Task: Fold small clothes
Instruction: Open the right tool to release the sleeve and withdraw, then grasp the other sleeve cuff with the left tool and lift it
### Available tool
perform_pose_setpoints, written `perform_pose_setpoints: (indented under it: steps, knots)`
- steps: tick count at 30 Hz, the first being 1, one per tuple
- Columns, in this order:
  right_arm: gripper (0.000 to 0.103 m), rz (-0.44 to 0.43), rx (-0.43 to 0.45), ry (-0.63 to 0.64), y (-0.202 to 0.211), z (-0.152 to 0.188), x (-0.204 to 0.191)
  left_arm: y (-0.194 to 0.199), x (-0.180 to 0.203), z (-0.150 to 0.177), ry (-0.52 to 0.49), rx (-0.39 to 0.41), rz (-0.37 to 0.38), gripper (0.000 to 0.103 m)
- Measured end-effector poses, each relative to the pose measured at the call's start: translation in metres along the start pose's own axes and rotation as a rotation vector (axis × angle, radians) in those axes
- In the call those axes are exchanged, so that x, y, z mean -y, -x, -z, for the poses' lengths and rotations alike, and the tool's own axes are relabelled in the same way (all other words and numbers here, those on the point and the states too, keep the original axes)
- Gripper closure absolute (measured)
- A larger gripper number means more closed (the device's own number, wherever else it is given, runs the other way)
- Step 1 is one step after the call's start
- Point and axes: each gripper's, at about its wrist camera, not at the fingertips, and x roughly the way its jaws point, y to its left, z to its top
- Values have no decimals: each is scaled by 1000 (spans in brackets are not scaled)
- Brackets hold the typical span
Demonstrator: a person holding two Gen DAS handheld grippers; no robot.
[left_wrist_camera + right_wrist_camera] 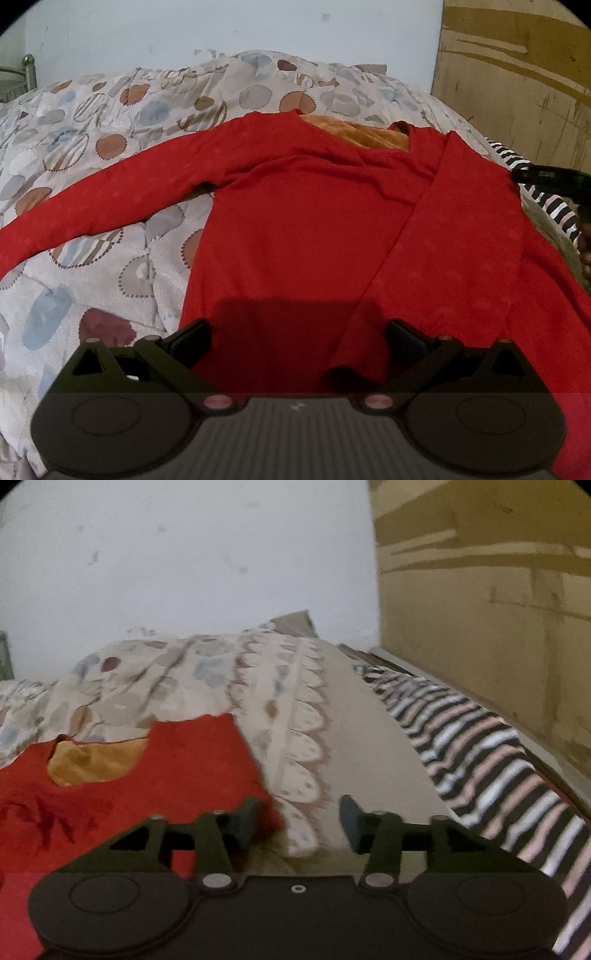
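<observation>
Holding both sets of jaws spread, we carry nothing: the left gripper hangs over the lower hem of the red top with the cloth lying flat under the gap, not pinched, and the right gripper stands open just off the top's right edge, its left finger at the red cloth and its right finger over the bare quilt.

We judge the step in hand to be the sleeve folds. The right sleeve already lies slanted across the body; the left sleeve is spread out over the quilt. To do this well, we would take the left sleeve near the cuff, pinch only one layer, lift it just clear, and lay it across the chest so it mirrors the other sleeve. We would keep the shoulder seam as the fold line and smooth the wrinkles near the collar, where the orange lining shows, before releasing. Dragging would bunch the body on the soft bed.

Both grippers point forward and downward at the bed, the left more steeply. The right one sits to the side, between the top and the striped cloth by the cardboard wall; its tip shows at the right edge of the left view.
</observation>
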Motion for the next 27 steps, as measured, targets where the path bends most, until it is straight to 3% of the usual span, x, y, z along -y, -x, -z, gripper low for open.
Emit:
perform_pose_setpoints:
  steps: [3, 5, 8, 12, 15, 18, 21, 24, 27]
  knots:
    - [31, 65, -31, 95, -17, 3, -16, 6, -5, -2, 38, 30, 10, 0]
    - [21, 127, -53, 94, -28, 8, -16, 16, -15, -7, 94, 88, 25, 0]
    - [20, 121, -35, 73, -25, 9, -13, 24, -38, -16, 180, 137, 15, 0]
    - [14, 96, -4, 56, -7, 5, -13, 22, -91, -27, 348, 125, -98, 0]
    - [3, 55, 26, 30, 16, 1, -18, 32, -130, -28, 476, 178, -253, 0]
    - [1, 8, 74, 22, 47, 0, -31, 41, -162, -26, 558, 238, -372, 0]
    - [1, -96, 87, 4, 83, 2, -49, 45, -195, -22, 668, 263, -457, 0]
    - [1, -203, 93, 15, 119, 10, -71, 46, -228, -16, 804, 292, -430, 0]
    - [0, -309, 95, 56, 152, 28, -94, 37, -259, -8, 939, 339, -332, 0]
